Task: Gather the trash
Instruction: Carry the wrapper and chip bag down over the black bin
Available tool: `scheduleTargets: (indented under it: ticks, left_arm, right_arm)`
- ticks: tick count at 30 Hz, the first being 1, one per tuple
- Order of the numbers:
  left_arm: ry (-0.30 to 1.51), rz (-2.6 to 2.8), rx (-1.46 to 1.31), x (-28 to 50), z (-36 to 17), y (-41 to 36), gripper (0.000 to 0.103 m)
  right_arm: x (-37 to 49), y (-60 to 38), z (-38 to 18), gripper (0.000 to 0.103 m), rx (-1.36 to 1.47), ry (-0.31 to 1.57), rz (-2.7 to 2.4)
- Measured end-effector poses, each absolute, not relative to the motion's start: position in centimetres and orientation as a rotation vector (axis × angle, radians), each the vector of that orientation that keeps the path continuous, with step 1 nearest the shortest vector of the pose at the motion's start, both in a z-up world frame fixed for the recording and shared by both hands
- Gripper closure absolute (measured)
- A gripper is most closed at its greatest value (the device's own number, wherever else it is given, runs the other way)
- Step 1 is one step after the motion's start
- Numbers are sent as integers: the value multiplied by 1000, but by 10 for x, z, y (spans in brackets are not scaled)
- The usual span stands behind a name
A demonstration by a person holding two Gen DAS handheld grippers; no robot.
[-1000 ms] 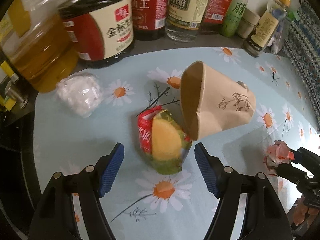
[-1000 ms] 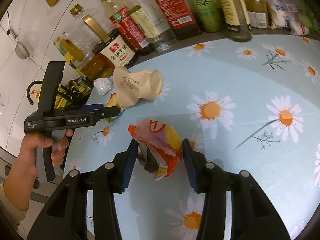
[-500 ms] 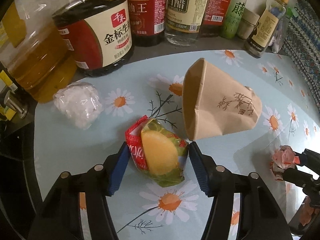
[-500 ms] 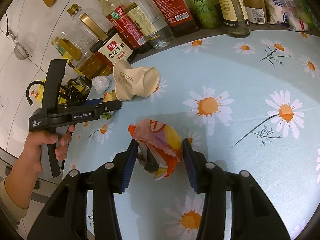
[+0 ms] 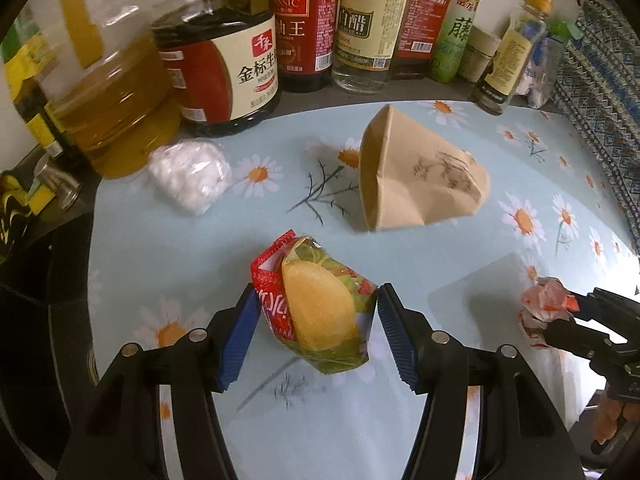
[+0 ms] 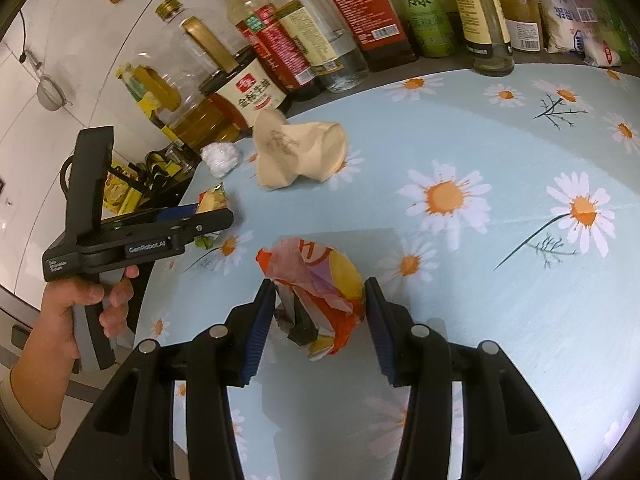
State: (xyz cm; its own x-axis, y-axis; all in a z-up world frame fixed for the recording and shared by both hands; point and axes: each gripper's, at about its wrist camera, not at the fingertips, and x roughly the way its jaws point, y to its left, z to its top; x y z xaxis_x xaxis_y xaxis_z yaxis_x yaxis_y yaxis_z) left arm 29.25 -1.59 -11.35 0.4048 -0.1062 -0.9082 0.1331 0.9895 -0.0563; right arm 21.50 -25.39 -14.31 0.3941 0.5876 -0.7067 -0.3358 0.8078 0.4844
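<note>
My left gripper (image 5: 316,328) is shut on a red, yellow and green snack wrapper (image 5: 320,308), raised a little above the daisy cloth. My right gripper (image 6: 320,312) is shut on a crumpled orange and yellow wrapper (image 6: 320,280); that wrapper also shows in the left wrist view (image 5: 544,304). A crushed brown paper cup (image 5: 416,180) lies on its side beyond the left gripper, also seen in the right wrist view (image 6: 300,152). A white crumpled ball in clear film (image 5: 188,176) lies to the cup's left.
A row of sauce, oil and vinegar bottles (image 5: 360,24) stands along the back edge of the table (image 6: 500,140). A big oil jug (image 5: 116,100) stands at the back left. The table's left edge drops off near the white ball.
My left gripper moved forward around the snack wrapper, closed on it and lifted it slightly. The right gripper kept its hold on the orange wrapper.
</note>
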Motion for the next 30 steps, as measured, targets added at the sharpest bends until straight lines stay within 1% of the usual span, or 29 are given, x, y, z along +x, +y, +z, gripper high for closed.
scheduleTargets:
  ticks: [13,30]
  left_arm:
    - [1118,-168,-27,212,-98,-4,45]
    - [1120,-186,-101,91,-102,18,45]
  right_arm:
    - [166,-226,-132,57,248,988,626]
    - [81,-188,-124,57,210,985,643]
